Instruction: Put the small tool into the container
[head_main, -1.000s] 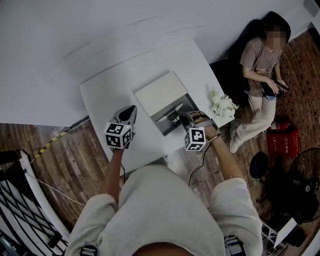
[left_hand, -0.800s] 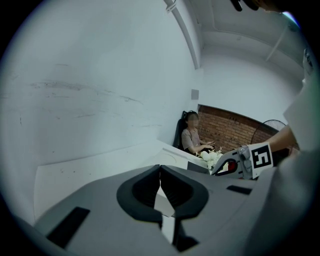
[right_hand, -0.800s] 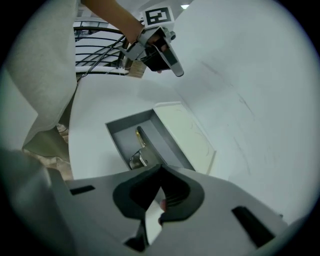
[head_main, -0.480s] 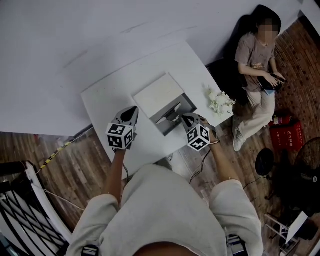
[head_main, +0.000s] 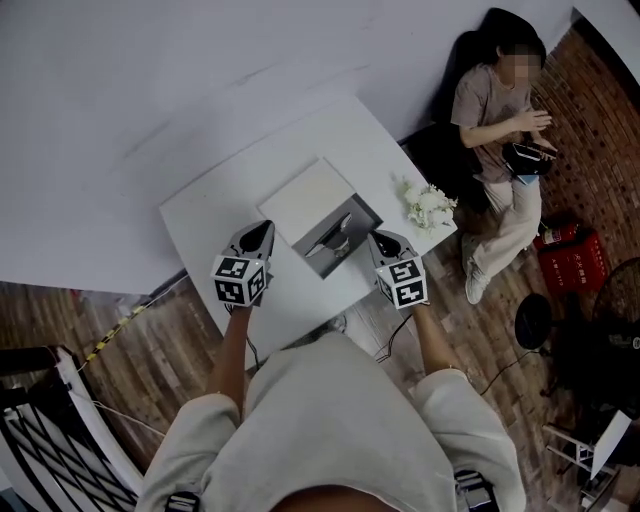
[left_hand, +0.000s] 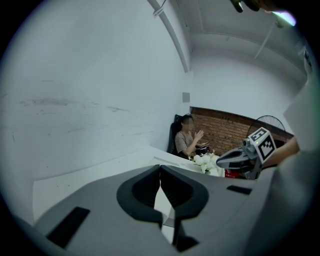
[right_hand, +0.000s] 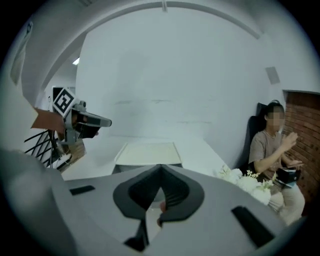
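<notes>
1. Placement looks done. The small tool (head_main: 337, 240) lies inside the grey open container (head_main: 372, 213) at mid-frame of the head view, on the white table (head_main: 210, 205), and its pale lid (head_main: 315, 192) is folded back to the upper left.
2. The right gripper (head_main: 378, 240) sits just right of the box and off its rim. Its jaws are pressed together, and I can see nothing gripped between them in the right gripper view.
3. The left gripper (head_main: 264, 230) is just left of the box. Its jaws are also closed and empty, with only table showing past the tips.
4. To finish this step well, draw both grippers back and up along the lines they point. Keep the right one clear of the near wall so the box isn't nudged. Watch the white flowers (head_main: 425, 205) at the right table edge. Check that the tool rests flat before leaving.
5. A second ago the right gripper was reaching over the box's lower-right corner, rolled onto its side. It is now rolled so its marker cube (head_main: 408, 283) faces up, and it has lifted and pulled back.
6. The left gripper is slightly higher than before. The seated person (head_main: 500, 110) at upper right has raised their hands.
</notes>
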